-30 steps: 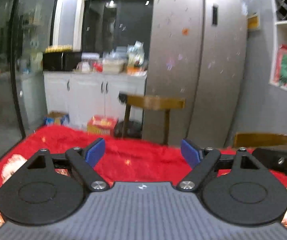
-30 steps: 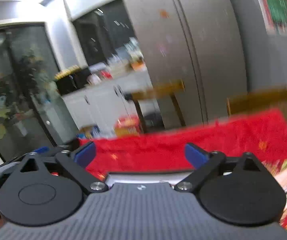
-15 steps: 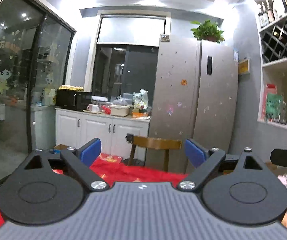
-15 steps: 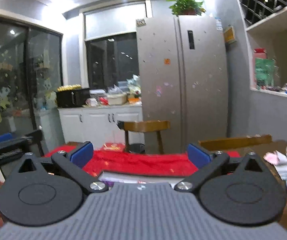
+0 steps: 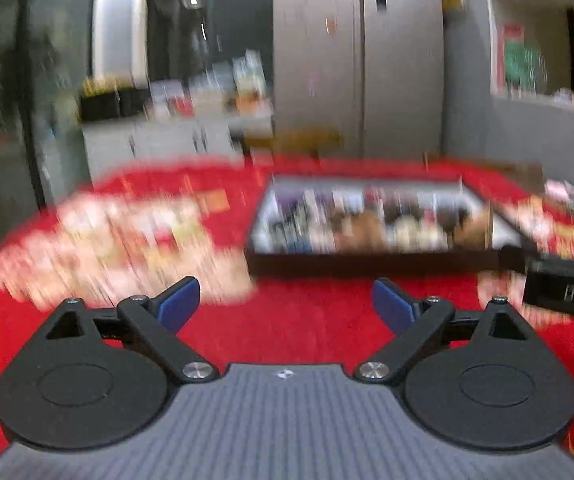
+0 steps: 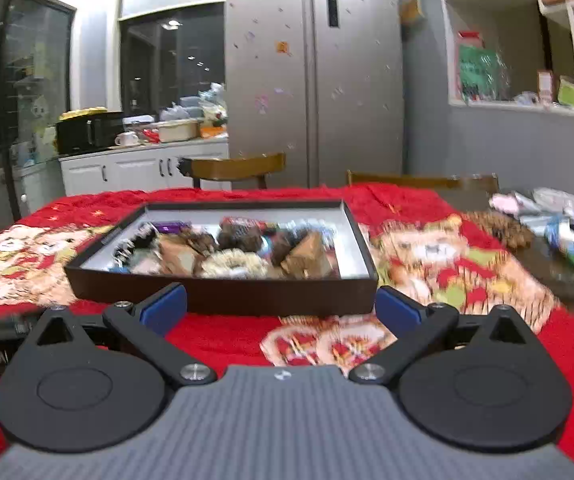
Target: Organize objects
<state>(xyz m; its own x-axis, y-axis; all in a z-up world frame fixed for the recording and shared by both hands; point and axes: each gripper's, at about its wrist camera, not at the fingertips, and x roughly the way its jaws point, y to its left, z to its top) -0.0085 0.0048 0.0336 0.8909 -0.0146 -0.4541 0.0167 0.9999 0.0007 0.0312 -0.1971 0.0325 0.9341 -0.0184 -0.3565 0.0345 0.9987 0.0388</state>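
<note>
Both claws released, nothing held. Tray (image 6: 223,294) of mixed items sits on red-clothed desk (image 6: 223,336), dead ahead of my right claw (image 6: 281,307); ahead-right of left claw (image 5: 285,305). Right judged nearer.

Table covered by a red cloth printed with cartoon bears (image 6: 439,268), seen blurred from the left wrist (image 5: 307,320). On the cloth: a shallow dark-brown rectangular tray with a pale lining (image 6: 223,300) (image 5: 367,266). On the bare brown tabletop (image 6: 559,276) at the right edge: a brown fuzzy item (image 6: 503,228) and crumpled silvery wrappers (image 6: 559,216).
</note>
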